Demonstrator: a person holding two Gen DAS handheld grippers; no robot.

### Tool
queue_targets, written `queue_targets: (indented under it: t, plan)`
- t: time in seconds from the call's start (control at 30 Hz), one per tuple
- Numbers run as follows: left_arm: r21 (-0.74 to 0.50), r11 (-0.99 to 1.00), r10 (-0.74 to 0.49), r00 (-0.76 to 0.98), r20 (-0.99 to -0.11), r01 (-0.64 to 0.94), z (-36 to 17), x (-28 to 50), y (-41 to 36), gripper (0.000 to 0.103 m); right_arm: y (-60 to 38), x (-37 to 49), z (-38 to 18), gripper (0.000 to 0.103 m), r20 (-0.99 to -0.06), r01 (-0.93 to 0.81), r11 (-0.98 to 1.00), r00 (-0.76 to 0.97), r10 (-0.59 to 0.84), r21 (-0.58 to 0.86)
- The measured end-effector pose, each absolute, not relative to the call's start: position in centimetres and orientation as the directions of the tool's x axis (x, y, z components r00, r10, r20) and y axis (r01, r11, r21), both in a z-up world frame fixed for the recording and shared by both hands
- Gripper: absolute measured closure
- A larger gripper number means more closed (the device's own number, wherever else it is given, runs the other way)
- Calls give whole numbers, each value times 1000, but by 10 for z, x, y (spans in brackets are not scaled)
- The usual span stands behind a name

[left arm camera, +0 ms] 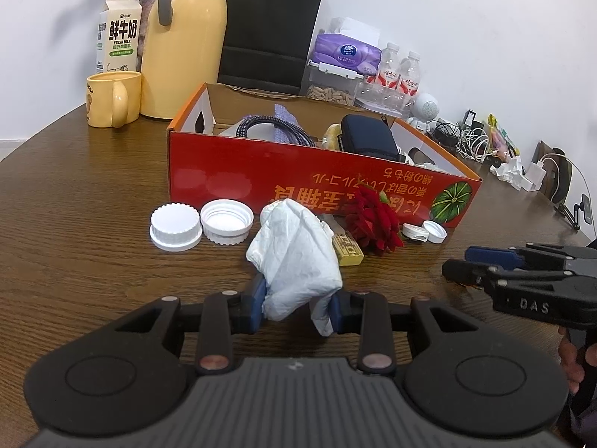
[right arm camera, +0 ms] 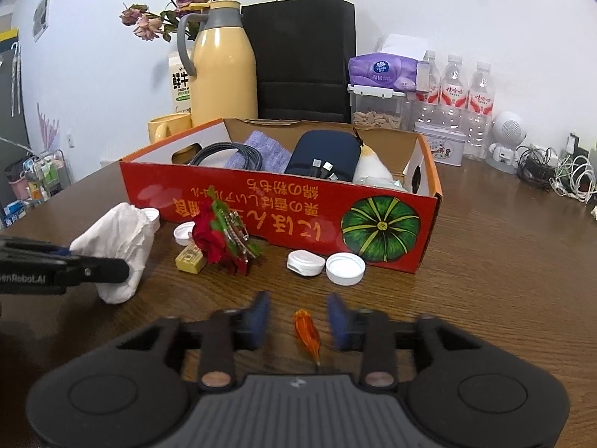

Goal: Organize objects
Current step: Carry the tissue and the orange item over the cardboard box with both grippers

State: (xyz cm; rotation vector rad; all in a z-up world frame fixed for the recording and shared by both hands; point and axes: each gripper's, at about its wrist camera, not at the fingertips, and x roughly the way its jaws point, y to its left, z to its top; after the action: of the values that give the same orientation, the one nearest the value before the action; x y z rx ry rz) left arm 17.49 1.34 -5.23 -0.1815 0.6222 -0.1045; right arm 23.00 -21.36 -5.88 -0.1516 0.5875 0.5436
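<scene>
My left gripper [left arm camera: 298, 310] is shut on a crumpled white plastic bag [left arm camera: 298, 257], just above the wooden table. From the right wrist view the same bag [right arm camera: 119, 239] hangs at the left. My right gripper [right arm camera: 298, 313] is open, and a small orange translucent piece [right arm camera: 306, 330] lies on the table between its fingers, untouched. In front stands a red cardboard box [right arm camera: 280, 205] holding a cable, a navy pouch and purple cloth. Before it lie a red rose [right arm camera: 220, 239], a small yellow block [right arm camera: 190, 259] and white caps [right arm camera: 345, 268].
Two larger white lids [left arm camera: 175, 226] lie left of the bag. Behind the box stand a yellow thermos [left arm camera: 186, 44], a yellow mug [left arm camera: 112, 99], a milk carton [left arm camera: 119, 33] and a black paper bag [left arm camera: 268, 26]. Water bottles [right arm camera: 455, 89] and tangled cables [right arm camera: 559, 175] crowd the back right.
</scene>
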Motion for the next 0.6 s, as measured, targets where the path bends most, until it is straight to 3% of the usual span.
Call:
queue_targets:
  t: [0.1, 0.2, 0.27, 0.33, 0.6]
  plan:
    - [-200, 979, -152, 808, -570, 43, -52, 175, 14, 70, -216, 227, -59, 56, -565, -520, 854, 702, 432, 7]
    - [-200, 979, -153, 808, -569, 45, -52, 175, 13, 70, -219, 228, -61, 59, -583, -514, 857, 693, 423, 10]
    - [-200, 979, -155, 808, -569, 47, -53, 175, 13, 70, -218, 230, -65, 80, -603, -521, 854, 678, 420, 9]
    - [-200, 979, -155, 808, -569, 47, -53, 175, 12, 70, -216, 228, -64, 91, -602, -540, 842, 670, 435, 8]
    - [-220, 975, -152, 819, -553, 32, -49, 173, 17, 70, -216, 224, -59, 92, -577, -541, 841, 687, 441, -3]
